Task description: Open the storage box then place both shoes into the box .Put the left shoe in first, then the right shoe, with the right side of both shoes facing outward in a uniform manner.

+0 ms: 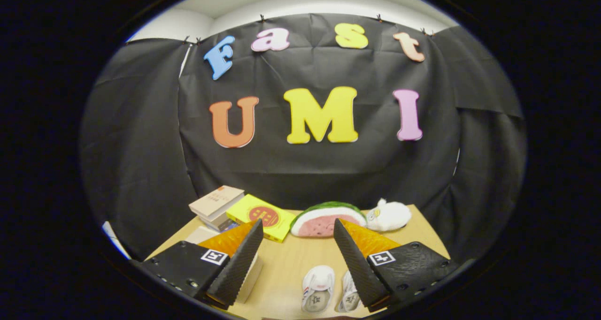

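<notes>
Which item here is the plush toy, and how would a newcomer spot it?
On the wooden table, look beyond the open gripper to the back row. The white plush toy lies beside the watermelon slice, soft and rounded.

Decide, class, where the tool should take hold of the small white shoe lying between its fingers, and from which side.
Grip the white shoe across its side walls near the opening, coming from above. It sits sole-down on the wooden table, opening upward, so the narrow width fits the tool, whose fingers stand open. A second shoe lies close beside it, so that side is tight.
</notes>
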`<control>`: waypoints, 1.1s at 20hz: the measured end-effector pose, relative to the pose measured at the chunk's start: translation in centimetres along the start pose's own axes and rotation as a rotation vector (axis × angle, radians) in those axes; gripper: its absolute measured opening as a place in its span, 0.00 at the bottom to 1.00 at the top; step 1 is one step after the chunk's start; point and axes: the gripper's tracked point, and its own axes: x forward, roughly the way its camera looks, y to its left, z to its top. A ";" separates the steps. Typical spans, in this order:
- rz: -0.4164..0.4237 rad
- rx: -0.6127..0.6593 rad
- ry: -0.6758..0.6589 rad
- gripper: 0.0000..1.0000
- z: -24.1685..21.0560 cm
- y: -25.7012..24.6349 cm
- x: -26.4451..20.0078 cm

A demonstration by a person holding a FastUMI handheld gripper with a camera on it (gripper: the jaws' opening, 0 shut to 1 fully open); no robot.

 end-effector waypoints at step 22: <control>0.855 0.831 0.871 0.92 -19.2 10.1 11.1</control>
